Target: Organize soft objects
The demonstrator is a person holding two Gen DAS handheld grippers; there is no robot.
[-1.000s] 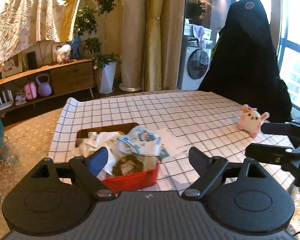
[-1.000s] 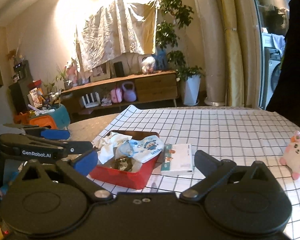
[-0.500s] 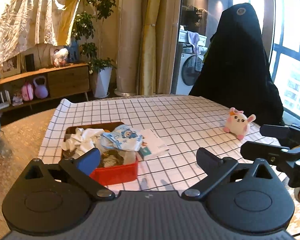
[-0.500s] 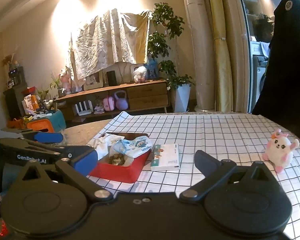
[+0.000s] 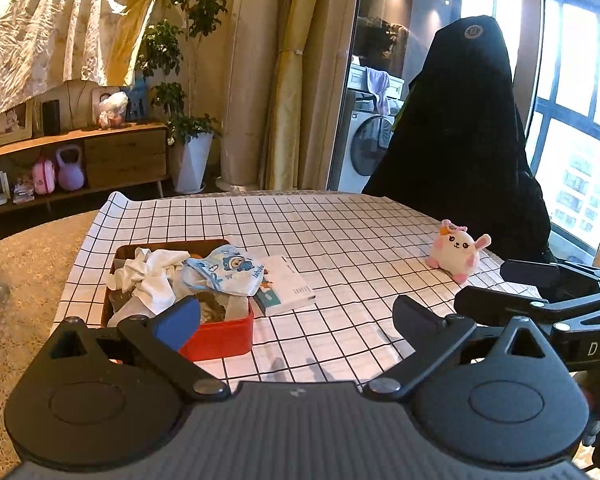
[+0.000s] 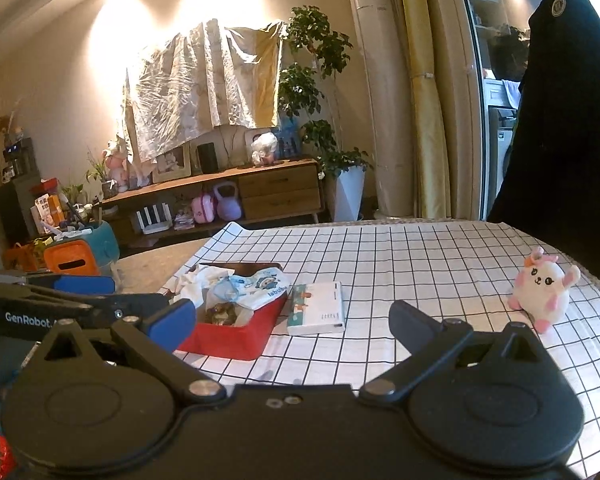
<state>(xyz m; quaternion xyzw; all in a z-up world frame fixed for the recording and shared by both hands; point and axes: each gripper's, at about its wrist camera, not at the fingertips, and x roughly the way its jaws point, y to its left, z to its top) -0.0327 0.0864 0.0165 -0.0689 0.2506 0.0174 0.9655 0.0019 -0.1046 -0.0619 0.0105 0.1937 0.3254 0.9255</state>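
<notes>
A red box [image 5: 220, 338] [image 6: 236, 338] sits on the checked tablecloth at the left, holding a white cloth [image 5: 152, 276], a blue-printed cloth [image 5: 224, 272] [image 6: 260, 284] and other soft items. A pink-and-white plush bunny [image 5: 456, 250] [image 6: 542, 288] sits at the right of the table. My left gripper [image 5: 296, 316] is open and empty, held back from the table's near edge. My right gripper [image 6: 292, 316] is open and empty too, also short of the table.
A white-and-green booklet [image 5: 288, 286] [image 6: 318, 308] lies beside the box. A black draped shape [image 5: 460, 140] stands behind the table's far right. The checked tablecloth [image 5: 340, 232] covers the table; a shelf and plants line the wall beyond.
Both grippers have pulled back and risen from the table, so the box and plush look smaller and farther. Both stay open and empty.
</notes>
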